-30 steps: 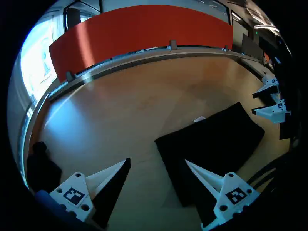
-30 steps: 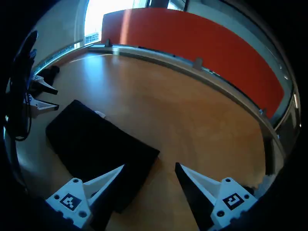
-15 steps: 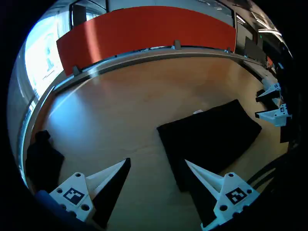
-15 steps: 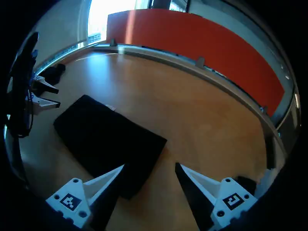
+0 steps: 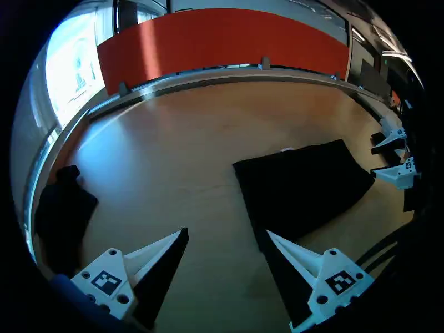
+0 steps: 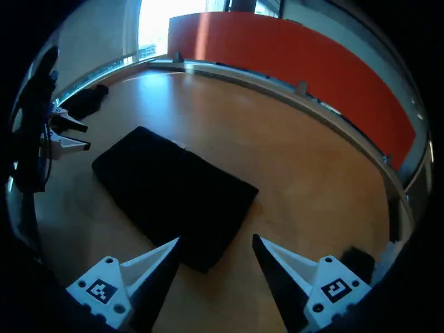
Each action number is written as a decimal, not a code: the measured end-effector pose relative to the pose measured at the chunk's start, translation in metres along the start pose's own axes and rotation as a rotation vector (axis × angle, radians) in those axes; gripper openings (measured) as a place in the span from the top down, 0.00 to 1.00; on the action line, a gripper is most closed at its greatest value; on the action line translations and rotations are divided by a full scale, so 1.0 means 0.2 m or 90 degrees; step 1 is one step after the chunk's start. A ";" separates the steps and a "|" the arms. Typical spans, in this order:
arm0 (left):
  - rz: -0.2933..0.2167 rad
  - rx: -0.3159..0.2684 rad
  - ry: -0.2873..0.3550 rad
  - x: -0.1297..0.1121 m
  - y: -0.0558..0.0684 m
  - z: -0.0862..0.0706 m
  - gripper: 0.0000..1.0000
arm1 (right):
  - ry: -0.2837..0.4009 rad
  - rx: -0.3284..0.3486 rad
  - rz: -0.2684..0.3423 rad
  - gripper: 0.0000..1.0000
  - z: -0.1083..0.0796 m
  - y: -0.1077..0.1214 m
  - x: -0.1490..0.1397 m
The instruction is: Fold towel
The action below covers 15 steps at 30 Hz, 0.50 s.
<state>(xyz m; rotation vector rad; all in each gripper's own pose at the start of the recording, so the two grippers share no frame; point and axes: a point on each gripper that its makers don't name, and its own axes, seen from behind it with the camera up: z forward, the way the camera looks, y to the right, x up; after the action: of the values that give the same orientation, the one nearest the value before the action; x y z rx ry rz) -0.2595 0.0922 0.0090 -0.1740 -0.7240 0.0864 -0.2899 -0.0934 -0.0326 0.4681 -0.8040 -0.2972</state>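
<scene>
Lying flat on the wooden table, the black towel forms a folded rectangle.

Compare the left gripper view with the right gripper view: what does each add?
Left gripper view adds the right gripper, open, beside the far end of the folded black towel. Right gripper view adds the left gripper, open, off the towel's other end, and a small dark object near the wooden table edge. Both share the towel lying flat on the table, the orange partition panel and a dark cloth heap.
</scene>
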 end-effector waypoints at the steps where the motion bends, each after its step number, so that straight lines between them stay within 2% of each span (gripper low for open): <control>1: -0.002 0.002 0.000 -0.01 0.00 -0.01 0.07 | -0.001 0.005 -0.005 0.08 0.00 -0.01 0.00; 15: -0.041 0.036 -0.002 -0.14 -0.10 -0.15 0.07 | -0.014 0.058 -0.060 0.08 -0.01 -0.03 0.00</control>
<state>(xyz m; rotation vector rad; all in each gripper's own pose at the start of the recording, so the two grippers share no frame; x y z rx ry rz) -0.2604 0.0654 -0.0285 -0.0960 -0.7283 0.0451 -0.2898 -0.0978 -0.0371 0.5895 -0.8213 -0.3547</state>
